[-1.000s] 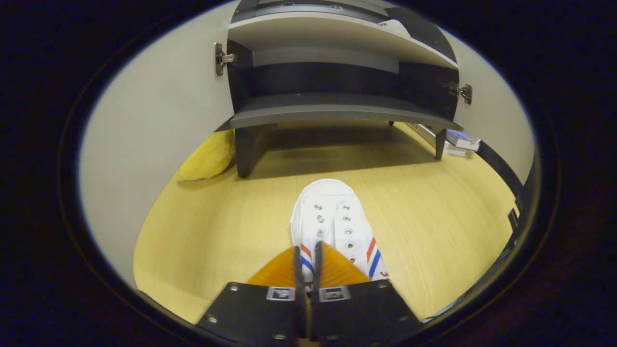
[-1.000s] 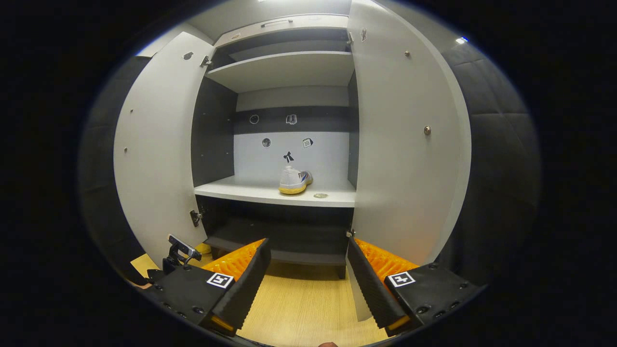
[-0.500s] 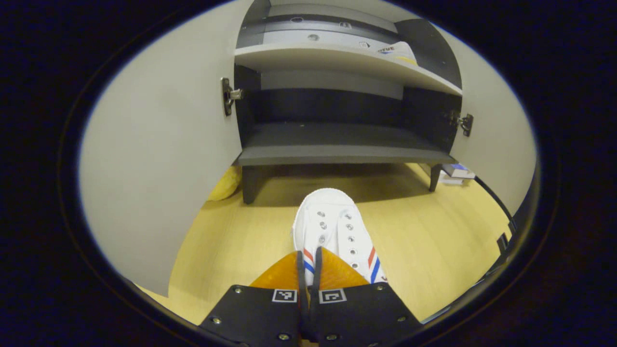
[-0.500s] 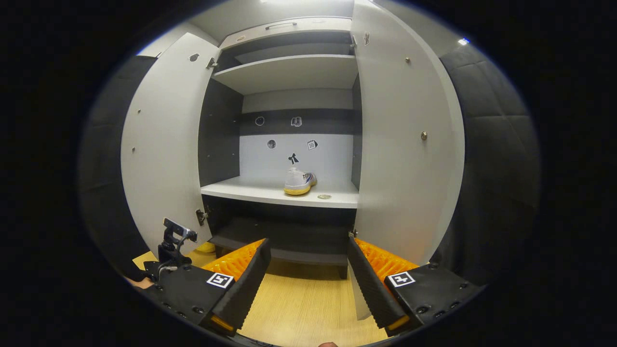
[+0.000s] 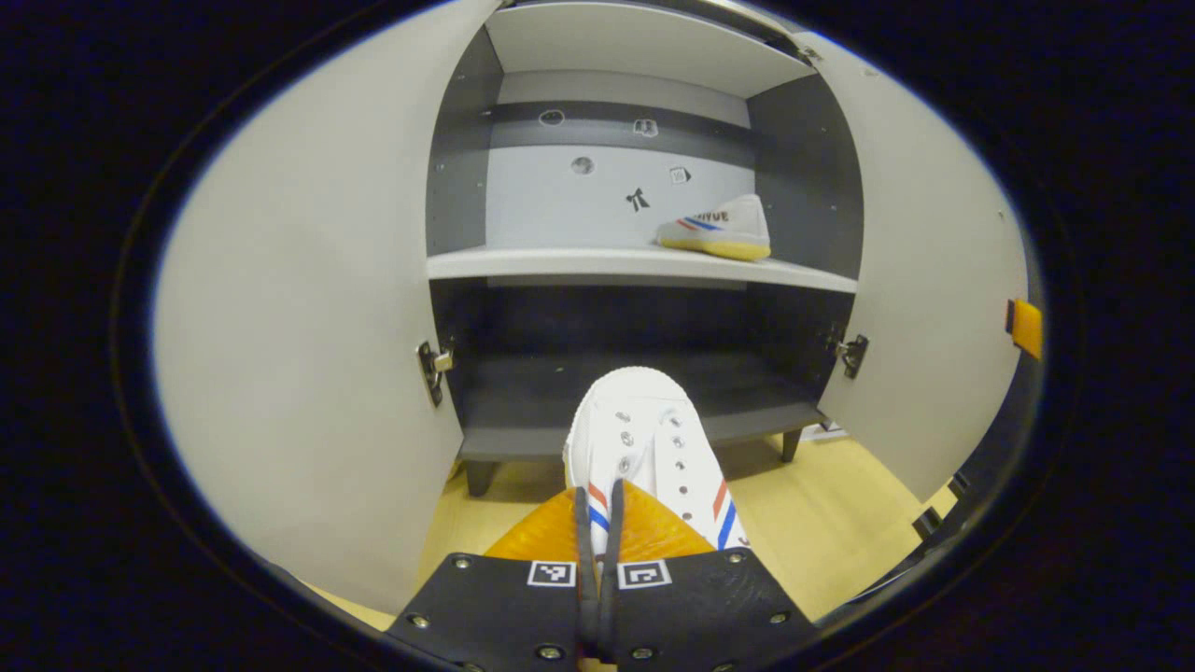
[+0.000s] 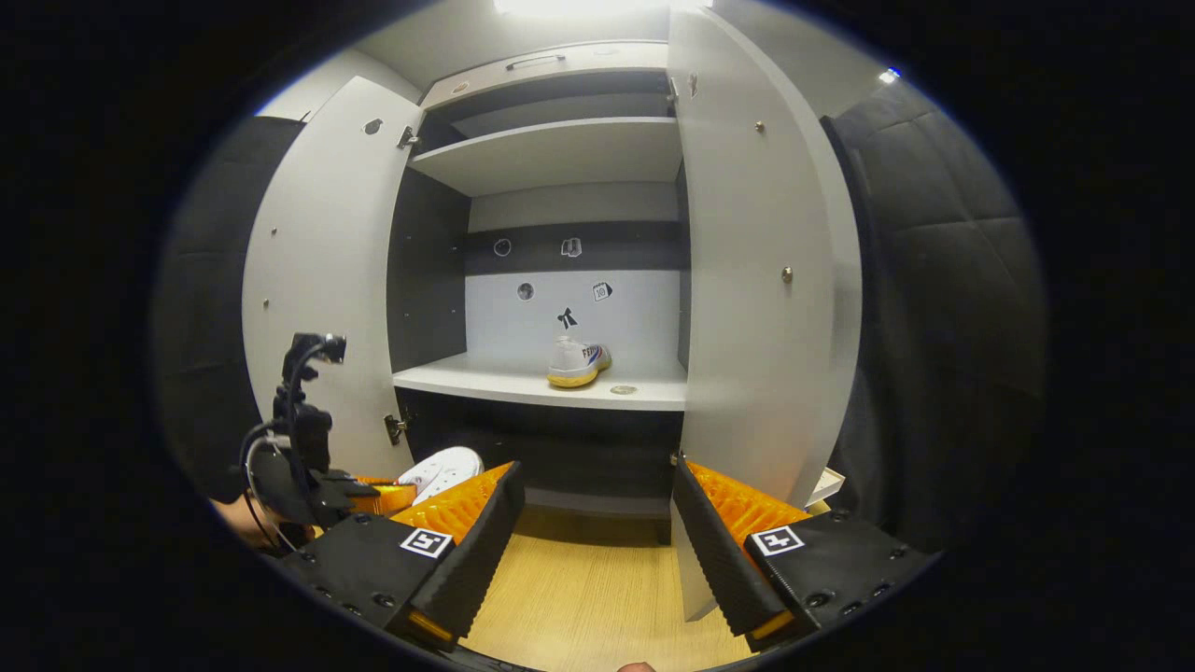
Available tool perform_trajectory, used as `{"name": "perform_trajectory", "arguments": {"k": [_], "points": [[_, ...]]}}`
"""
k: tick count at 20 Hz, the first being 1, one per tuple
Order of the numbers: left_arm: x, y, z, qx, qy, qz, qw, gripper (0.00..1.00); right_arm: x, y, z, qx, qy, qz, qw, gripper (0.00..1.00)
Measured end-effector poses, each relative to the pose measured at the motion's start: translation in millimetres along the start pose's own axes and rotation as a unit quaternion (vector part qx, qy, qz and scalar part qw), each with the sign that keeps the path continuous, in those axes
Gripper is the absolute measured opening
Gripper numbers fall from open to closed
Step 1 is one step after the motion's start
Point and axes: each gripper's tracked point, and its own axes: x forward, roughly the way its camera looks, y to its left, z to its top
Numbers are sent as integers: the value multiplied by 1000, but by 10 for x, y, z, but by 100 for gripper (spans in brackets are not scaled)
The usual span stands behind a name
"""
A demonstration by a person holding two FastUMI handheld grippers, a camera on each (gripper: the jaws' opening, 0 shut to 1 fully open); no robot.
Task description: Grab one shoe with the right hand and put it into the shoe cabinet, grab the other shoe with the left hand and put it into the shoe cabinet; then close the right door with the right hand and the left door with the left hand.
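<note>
My left gripper (image 5: 597,523) is shut on the side wall of a white shoe (image 5: 644,439) with red and blue stripes, held off the floor and pointing toe-first at the open cabinet (image 5: 644,266). In the right gripper view that shoe (image 6: 443,467) and the left gripper (image 6: 359,495) appear low at the left. The other white shoe (image 5: 719,229) with a yellow sole rests on the middle shelf, toward its right end, also seen as the shoe (image 6: 577,362) in the right gripper view. My right gripper (image 6: 593,541) stands open and holds nothing, back from the cabinet. Both doors, left (image 6: 322,280) and right (image 6: 761,271), stand wide open.
A dark bottom shelf (image 5: 635,411) lies under the light middle shelf (image 6: 541,385); another shelf (image 6: 560,149) sits above. The cabinet stands on short legs over a wooden floor (image 6: 588,597). Padded black wall (image 6: 934,280) borders the right door. A small round item (image 6: 623,389) lies on the middle shelf.
My left gripper has lifted the shoe off the floor and tilted up toward the cabinet shelves. The right gripper stayed open and nearly still.
</note>
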Motion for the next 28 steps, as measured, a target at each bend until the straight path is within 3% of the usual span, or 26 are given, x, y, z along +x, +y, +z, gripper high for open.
{"name": "perform_trajectory", "arguments": {"k": [7,14,21,28], "points": [[-161,12,54,10,-73,-14,997,1,-107,-122,-17,16,-2,-9,1000,100],[-188,11,97,13,-107,-8,994,1,-245,-235,-2,19,-7,-36,999,100],[-219,11,95,9,-129,-6,992,1,-279,-289,-51,22,-4,-64,998,100],[-212,14,91,12,-113,4,994,1,-258,-265,-108,18,6,-79,997,100]]}}
